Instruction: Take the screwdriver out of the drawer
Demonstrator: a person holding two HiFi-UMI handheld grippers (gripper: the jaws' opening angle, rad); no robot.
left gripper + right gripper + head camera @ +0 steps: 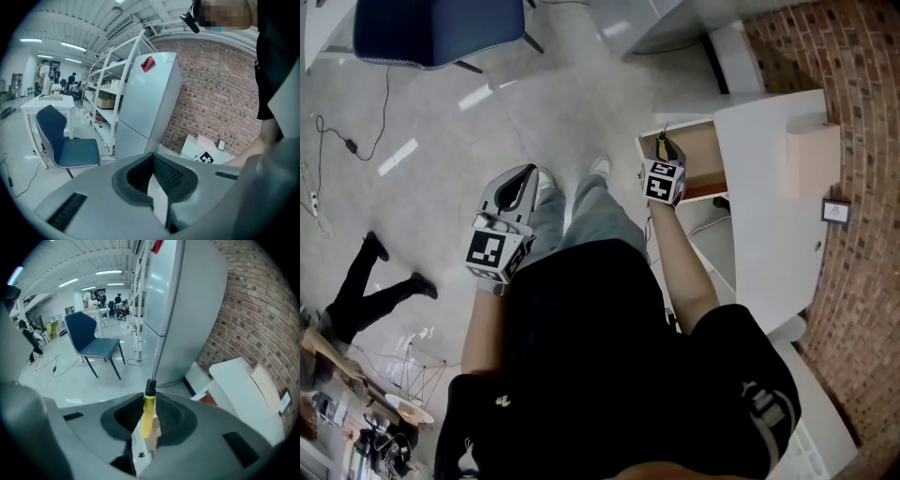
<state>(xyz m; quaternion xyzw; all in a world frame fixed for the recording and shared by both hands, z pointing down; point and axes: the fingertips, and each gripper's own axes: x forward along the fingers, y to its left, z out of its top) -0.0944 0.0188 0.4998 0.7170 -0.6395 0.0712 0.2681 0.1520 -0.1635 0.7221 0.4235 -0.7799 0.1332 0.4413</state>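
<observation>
The screwdriver (pixel 662 147) has a yellow handle, a black collar and a thin metal shaft. My right gripper (pixel 663 152) is shut on its handle and holds it in the air over the open drawer (pixel 701 156), whose wooden inside shows in the white cabinet (pixel 769 216). In the right gripper view the screwdriver (pixel 146 416) stands between the pads of the right gripper (pixel 149 404), shaft pointing away. My left gripper (pixel 528 174) hangs to the left of the person's legs, jaws together and empty. In its own view the left gripper (pixel 153 159) holds nothing.
A blue chair (pixel 441 28) stands on the floor ahead, with cables (pixel 347 141) to its left. A beige box (pixel 813 159) rests on the cabinet top beside the brick wall (pixel 862 281). A tall white fridge (pixel 183 310) stands behind the cabinet. Another person's legs (pixel 375 281) show at left.
</observation>
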